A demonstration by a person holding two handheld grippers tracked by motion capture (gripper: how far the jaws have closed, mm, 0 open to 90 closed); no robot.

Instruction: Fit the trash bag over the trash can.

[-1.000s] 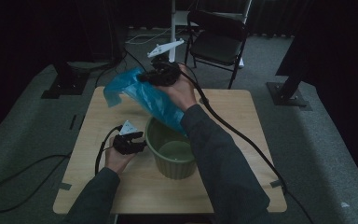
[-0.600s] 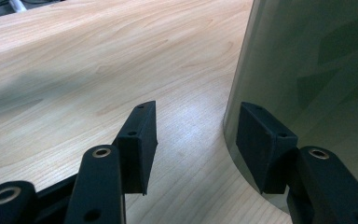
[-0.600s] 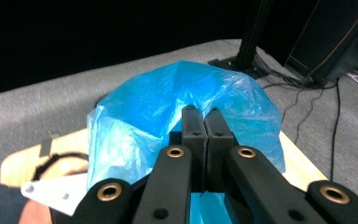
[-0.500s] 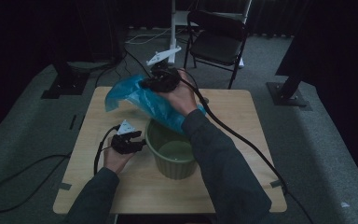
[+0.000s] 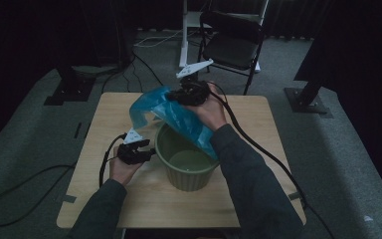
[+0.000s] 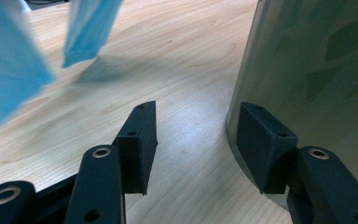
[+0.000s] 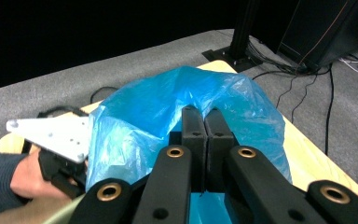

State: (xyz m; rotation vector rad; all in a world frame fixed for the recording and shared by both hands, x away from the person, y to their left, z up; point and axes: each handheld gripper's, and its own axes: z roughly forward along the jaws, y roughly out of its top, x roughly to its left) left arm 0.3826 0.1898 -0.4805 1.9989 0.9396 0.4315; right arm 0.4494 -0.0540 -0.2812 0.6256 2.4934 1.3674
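High view: right gripper [image 5: 191, 93] sat at centre top of the frame, pinching the blue plastic bag [image 5: 171, 117] above the far rim of the green bin [image 5: 186, 162]; bag draped from there down over the bin's rim toward frame centre; left gripper [image 5: 135, 152] rested low at left centre on the counter [image 5: 258, 144], just beside the bin's wall. Judged as lining the bin; best done by keeping the pinch firm, drawing the bag's mouth wide across the opening, and steadying the bin against sliding.

Left gripper view: jaws spread, nothing between the pads; right-hand pad [image 6: 263, 144] close against the bin wall [image 6: 317, 79], contact not certain; loose bag corners [image 6: 91, 28] hung clear of the wood at upper left, a gap the high view hid.

Right gripper view: jaws pressed together on a fold of bag [image 7: 168, 112] at frame centre, a grip too dark to read from above; left hand [image 7: 32, 179] at lower left.
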